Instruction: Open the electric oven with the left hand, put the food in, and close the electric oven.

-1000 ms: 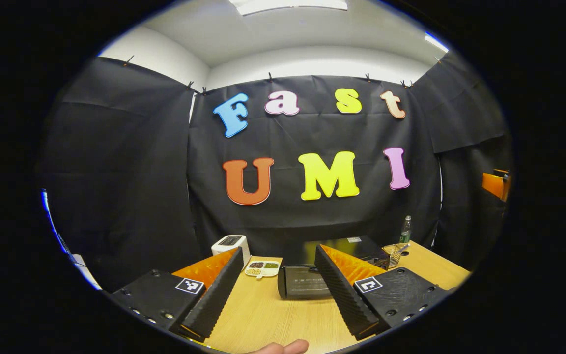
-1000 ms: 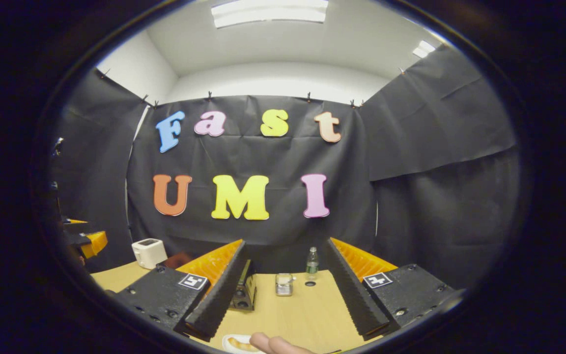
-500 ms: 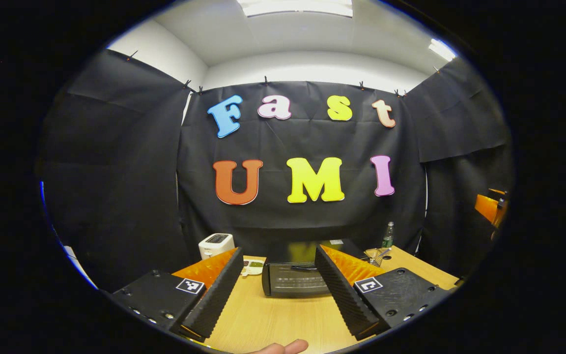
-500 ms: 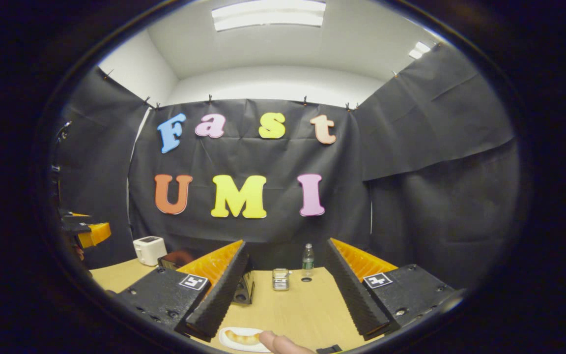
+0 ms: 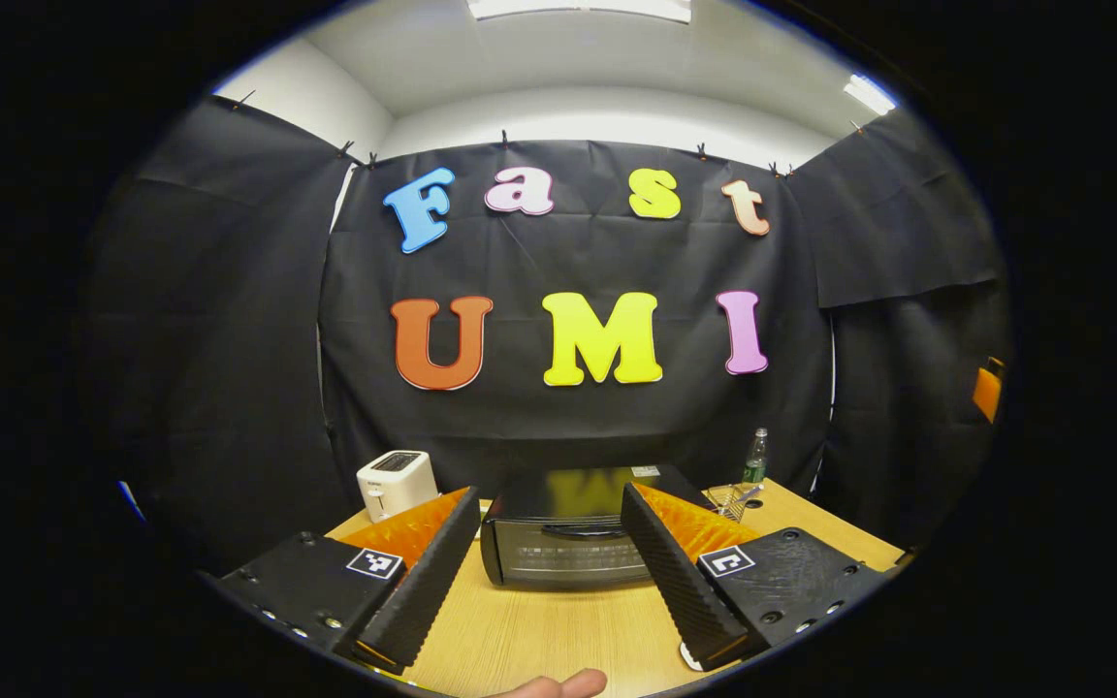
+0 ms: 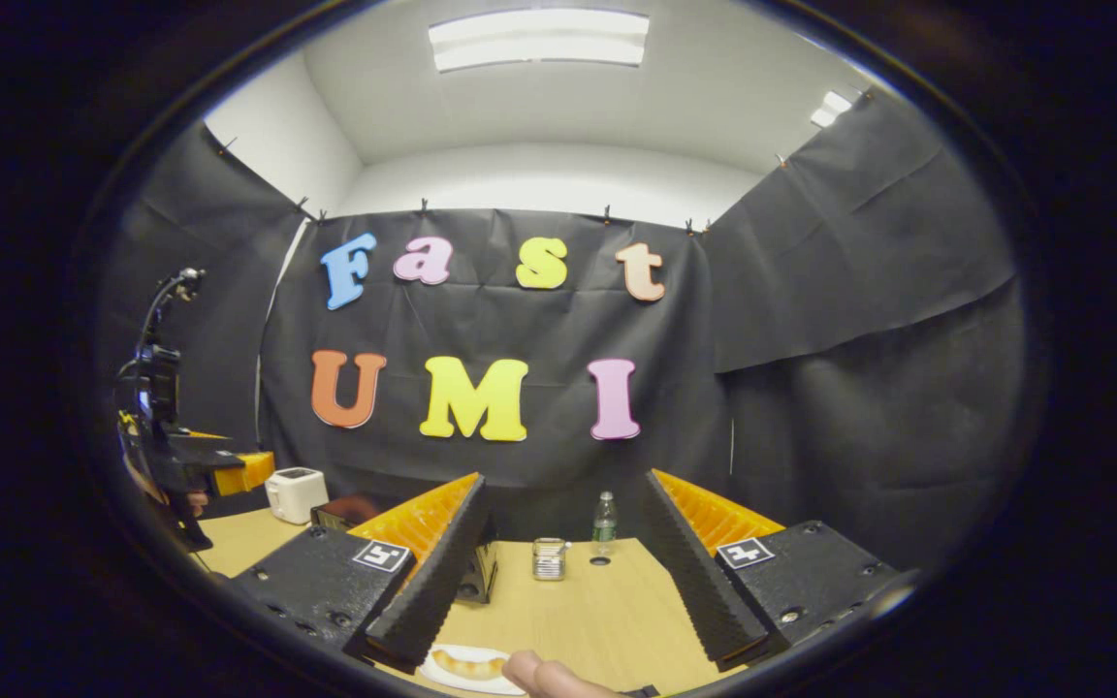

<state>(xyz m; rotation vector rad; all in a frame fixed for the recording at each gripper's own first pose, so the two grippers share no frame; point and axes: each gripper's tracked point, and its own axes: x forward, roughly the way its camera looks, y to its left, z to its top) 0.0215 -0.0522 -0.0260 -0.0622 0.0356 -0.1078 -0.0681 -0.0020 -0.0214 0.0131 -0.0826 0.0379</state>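
1. Progress: nothing done yet; the black box-shaped electric oven [image 5: 566,538] sits on the pale wooden table [image 5: 558,630], door closed.
2. Left gripper [image 5: 549,572] faces it, fingers apart, empty.
3. Right gripper [image 6: 558,572], fingers apart, hovers above the golden bread on a white plate [image 6: 466,667] near the table's front edge.
4. Opening, loading and closing all remain.

Oven [image 5: 566,538] mid-table [image 5: 539,630], toaster [image 5: 396,482] to its left, bottle [image 5: 756,458] behind its right

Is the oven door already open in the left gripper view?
No. The electric oven sits on the table with its front door upright and shut, and the open left gripper is short of the handle.
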